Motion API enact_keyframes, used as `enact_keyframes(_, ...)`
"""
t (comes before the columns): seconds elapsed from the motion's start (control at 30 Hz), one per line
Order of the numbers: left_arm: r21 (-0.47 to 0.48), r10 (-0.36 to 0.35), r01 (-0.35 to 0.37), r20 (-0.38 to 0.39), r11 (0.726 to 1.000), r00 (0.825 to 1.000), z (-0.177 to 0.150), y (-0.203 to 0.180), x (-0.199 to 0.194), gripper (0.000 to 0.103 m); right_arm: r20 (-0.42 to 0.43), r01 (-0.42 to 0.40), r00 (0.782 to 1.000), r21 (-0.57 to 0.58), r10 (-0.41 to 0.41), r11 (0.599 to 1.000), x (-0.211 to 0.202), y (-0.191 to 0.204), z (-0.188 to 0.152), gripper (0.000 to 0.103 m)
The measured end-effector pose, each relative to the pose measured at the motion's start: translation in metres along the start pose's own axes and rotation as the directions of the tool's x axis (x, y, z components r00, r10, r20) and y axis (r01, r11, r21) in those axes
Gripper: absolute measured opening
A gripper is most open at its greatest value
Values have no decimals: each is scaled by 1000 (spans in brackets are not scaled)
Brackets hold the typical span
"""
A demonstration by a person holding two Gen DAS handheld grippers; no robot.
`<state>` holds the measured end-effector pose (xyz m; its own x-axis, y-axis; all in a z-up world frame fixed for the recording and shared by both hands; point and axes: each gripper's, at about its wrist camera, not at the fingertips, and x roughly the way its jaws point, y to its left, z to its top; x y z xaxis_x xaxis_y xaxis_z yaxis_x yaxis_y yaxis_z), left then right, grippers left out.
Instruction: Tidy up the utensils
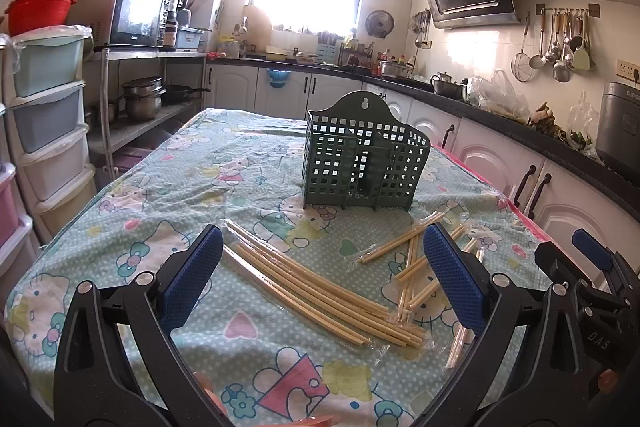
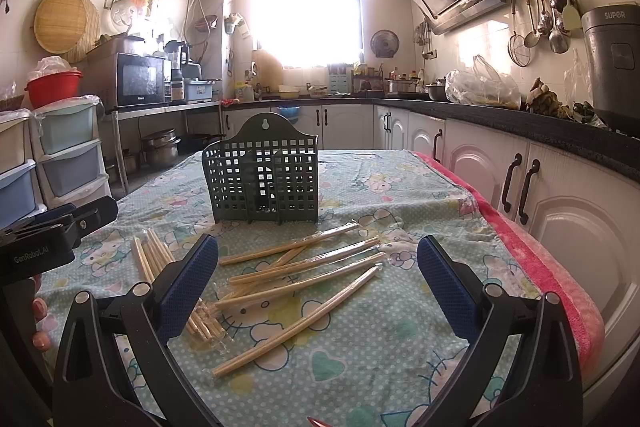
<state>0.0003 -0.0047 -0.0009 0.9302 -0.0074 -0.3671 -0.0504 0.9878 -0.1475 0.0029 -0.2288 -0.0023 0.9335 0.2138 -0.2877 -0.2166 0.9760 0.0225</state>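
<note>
Both tongs hang spread apart, gripping nothing: left tongs [image 1: 322, 279] over the bundled chopsticks [image 1: 320, 291] at left, right tongs [image 2: 318, 285] over the scattered wrapped chopsticks [image 2: 304, 263] at right. Farther back, the green utensil holder [image 1: 362, 155] stands upright on the cloth-covered worktop [image 1: 192, 187].

Chopsticks [image 1: 460, 343]: ends hidden behind left gripper's finger [image 1: 456, 279].
Holder [image 2: 262, 179] compartments: contents unreadable (too dark).

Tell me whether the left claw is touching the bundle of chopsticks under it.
Cannot tell. In the left wrist view the open left claw straddles the tight bundle of pale wooden chopsticks; its blue pads sit either side, but their height above the tablecloth is unclear.
</note>
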Motion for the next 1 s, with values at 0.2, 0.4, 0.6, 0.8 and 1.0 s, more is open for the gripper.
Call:
enact_keyframes(0.2, 1, 0, 0, -1, 1000, 1000, 3, 2, -2, 93, 1, -1, 1000, -1, 1, 1000, 0, 0, 0, 97)
enact_keyframes(0.4, 2, 2, -2, -1, 1000, 1000, 3, 2, -2, 93, 1, -2, 1000, -2, 2, 1000, 0, 0, 0, 97)
enact_keyframes(0.6, -13, 13, -13, -7, 1000, 1000, 6, 1, -1, 93, -15, -19, 1000, -10, 19, 1000, 2, 5, 3, 97)
enact_keyframes(0.8, -41, 27, -28, -28, 999, 999, 7, 15, 4, 93, -35, -37, 999, -18, 37, 999, 10, 8, 5, 97)
enact_keyframes(1.0, -68, 31, -36, -68, 997, 997, 8, 26, 12, 93, -56, -55, 997, -35, 53, 998, 19, 12, 8, 97)
